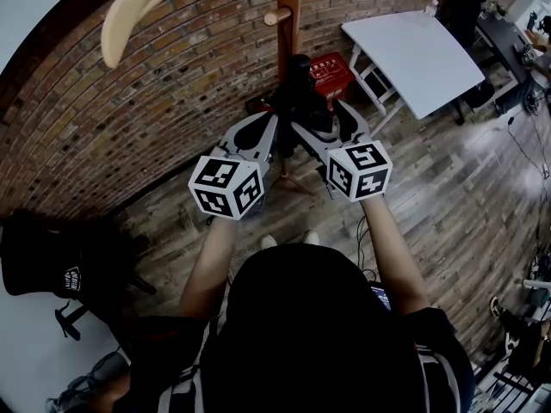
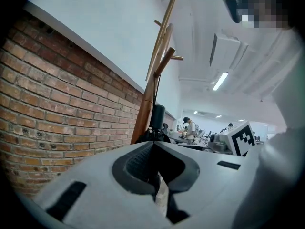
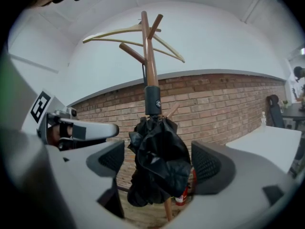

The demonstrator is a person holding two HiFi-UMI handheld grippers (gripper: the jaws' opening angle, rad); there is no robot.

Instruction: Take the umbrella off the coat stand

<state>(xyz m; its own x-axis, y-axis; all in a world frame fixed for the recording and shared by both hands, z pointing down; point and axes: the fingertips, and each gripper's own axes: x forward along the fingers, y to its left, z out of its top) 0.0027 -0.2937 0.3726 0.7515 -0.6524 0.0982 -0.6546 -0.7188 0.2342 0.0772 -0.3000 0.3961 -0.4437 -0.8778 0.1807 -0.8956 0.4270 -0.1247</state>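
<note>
A folded black umbrella (image 3: 159, 161) hangs from the wooden coat stand (image 3: 148, 51), its dark handle (image 3: 152, 100) up against the pole. My right gripper (image 3: 162, 162) is open, with the umbrella's bunched fabric between its two pads and neither pad touching it. In the head view the umbrella (image 1: 299, 93) hangs by the stand's pole (image 1: 289, 7), with the left gripper (image 1: 263, 136) and right gripper (image 1: 331, 132) on either side of it. My left gripper (image 2: 153, 144) looks shut, its tip right at the fabric; I cannot tell whether it pinches any.
A pale wooden hanger (image 1: 129, 15) hangs at the stand's top. A brick wall (image 1: 172, 101) runs behind. A red object (image 1: 331, 71) sits at the stand's foot. A white table (image 1: 413, 54) stands to the right, a black chair (image 1: 52, 265) at lower left.
</note>
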